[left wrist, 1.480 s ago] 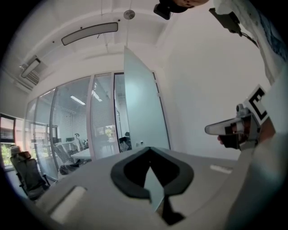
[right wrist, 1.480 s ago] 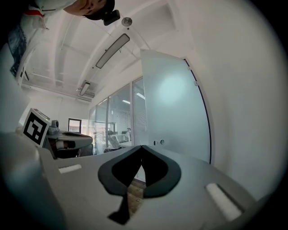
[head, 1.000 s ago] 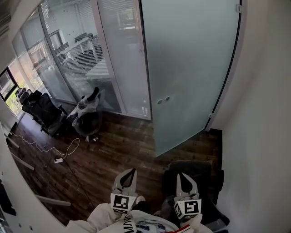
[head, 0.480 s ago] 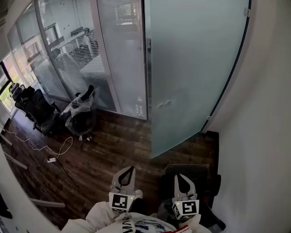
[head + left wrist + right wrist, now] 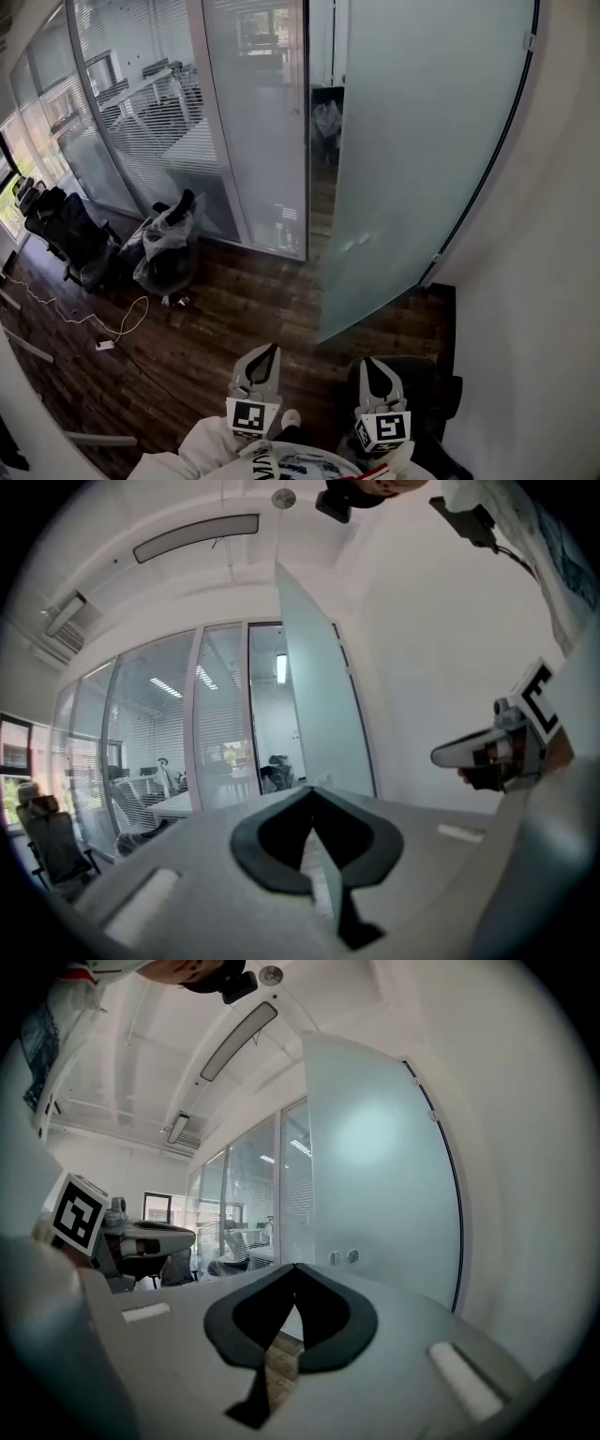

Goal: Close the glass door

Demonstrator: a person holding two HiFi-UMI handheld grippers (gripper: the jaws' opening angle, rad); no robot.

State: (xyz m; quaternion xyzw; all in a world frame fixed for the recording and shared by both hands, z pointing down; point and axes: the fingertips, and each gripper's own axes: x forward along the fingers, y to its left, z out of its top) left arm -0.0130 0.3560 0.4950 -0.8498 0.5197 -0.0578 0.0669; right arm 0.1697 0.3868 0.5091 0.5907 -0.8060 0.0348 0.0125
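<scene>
At far left, black office chairs (image 5: 61, 230) stand on the dark wooden floor (image 5: 234, 314). Beside them is a chair wrapped in a clear plastic bag (image 5: 164, 248), the only container-like thing here, and we can make out nothing in it but the chair. Low in the middle, our left gripper (image 5: 269, 354) has its fingers pressed together on nothing. Ahead, right of a fixed glass panel (image 5: 258, 122), the tall frosted glass door (image 5: 422, 141) stands swung open toward us, well apart from both grippers, with a dark gap at its free edge. Our right gripper (image 5: 372, 364), above a black chair seat (image 5: 436, 389), is likewise pressed together and empty. A white wall (image 5: 553, 281) lies at far right. We judge we are on the approach: step nearer, lay a closed tip flat on the pane near the two round fittings (image 5: 354, 246), then push slowly and evenly until the free edge meets the frame.
</scene>
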